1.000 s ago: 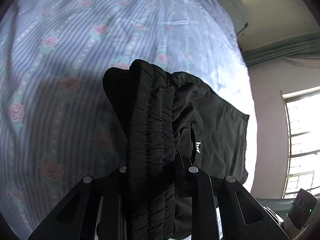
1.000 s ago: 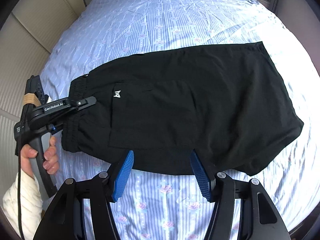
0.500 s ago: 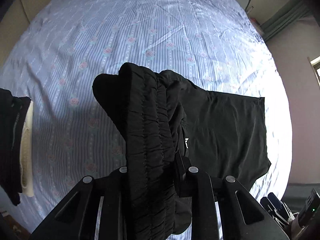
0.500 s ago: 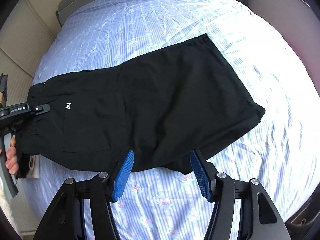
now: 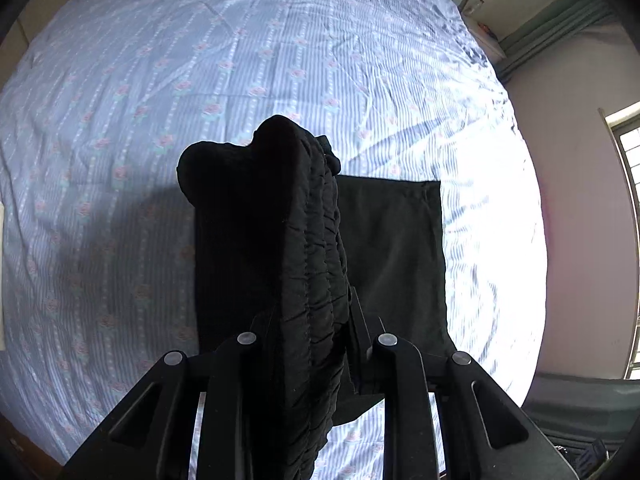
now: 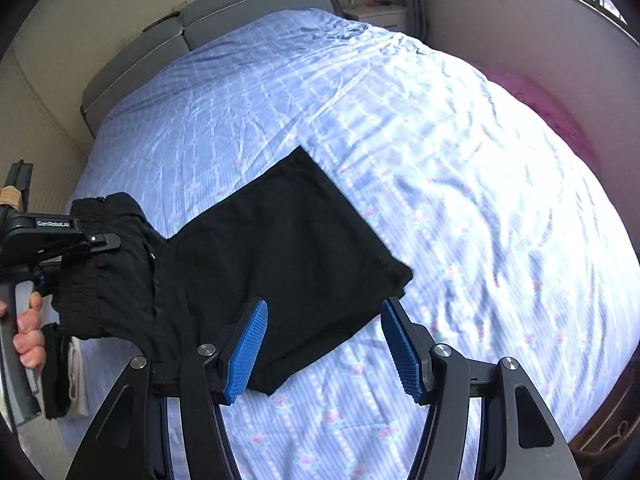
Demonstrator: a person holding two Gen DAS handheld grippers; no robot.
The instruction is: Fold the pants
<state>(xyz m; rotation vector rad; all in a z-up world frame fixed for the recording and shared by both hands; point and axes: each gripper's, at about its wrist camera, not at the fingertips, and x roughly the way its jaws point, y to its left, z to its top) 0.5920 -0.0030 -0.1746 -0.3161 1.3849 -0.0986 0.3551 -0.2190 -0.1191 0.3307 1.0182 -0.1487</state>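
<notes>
On the bed (image 6: 460, 168), over a blue striped sheet with pink roses, black pants (image 6: 280, 264) lay partly flat, leg ends toward the bed's middle. Left claw (image 5: 308, 344) was clenched on the gathered elastic waistband (image 5: 304, 240), lifting that end off the sheet; the bunched fabric stood tall between its fingers. Right claw (image 6: 324, 344) hung released, blue pads (image 6: 248, 348) wide apart, just above the pants' near edge, gripping nothing. Grey headboard (image 6: 208, 28) at the far end.
</notes>
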